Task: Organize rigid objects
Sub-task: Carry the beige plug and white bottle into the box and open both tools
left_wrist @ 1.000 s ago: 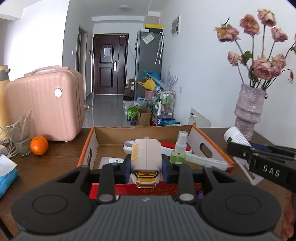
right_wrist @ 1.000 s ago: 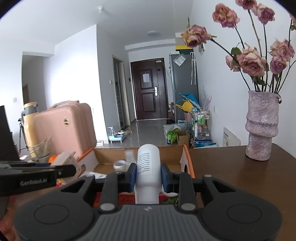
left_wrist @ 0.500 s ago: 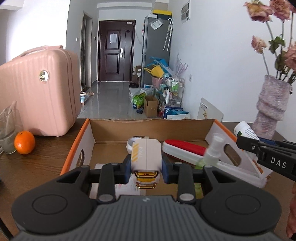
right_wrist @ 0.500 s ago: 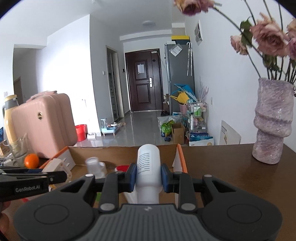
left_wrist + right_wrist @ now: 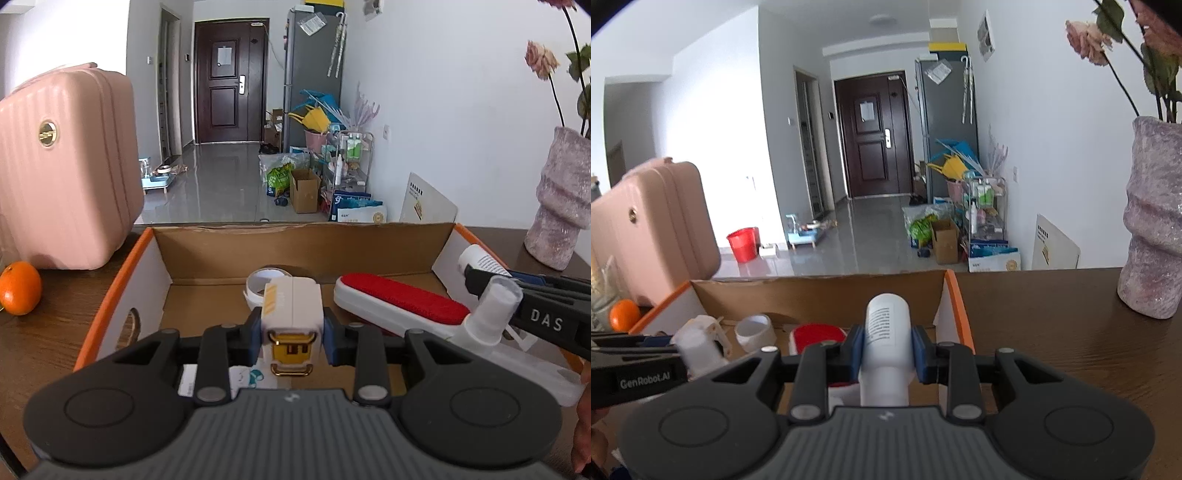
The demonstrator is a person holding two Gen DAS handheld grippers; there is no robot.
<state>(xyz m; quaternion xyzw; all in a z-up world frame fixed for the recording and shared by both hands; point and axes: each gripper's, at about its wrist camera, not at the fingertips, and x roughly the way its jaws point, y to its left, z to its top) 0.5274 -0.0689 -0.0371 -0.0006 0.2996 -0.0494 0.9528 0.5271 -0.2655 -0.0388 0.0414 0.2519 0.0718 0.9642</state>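
Dark brown wood-grain desk (image 5: pixel 1052 332). Standing directly on it: an open cardboard box (image 5: pixel 295 243) with orange-edged white sides, placed centrally; a pink ribbed hard-shell suitcase (image 5: pixel 62 166) upright at the left, just beside the box's left wall; an orange (image 5: pixel 19 288) in front of the suitcase, apart from the box; a mottled purple-grey vase (image 5: pixel 1152 221) holding dried roses at the right, well apart from the box. A clear glass container (image 5: pixel 602 291) shows at the far left edge, partly cut off.

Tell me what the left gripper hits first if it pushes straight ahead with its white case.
Likely the white tape roll, just beyond the white case in the left gripper; behind it is the cardboard box's far wall. Depth is uncertain.
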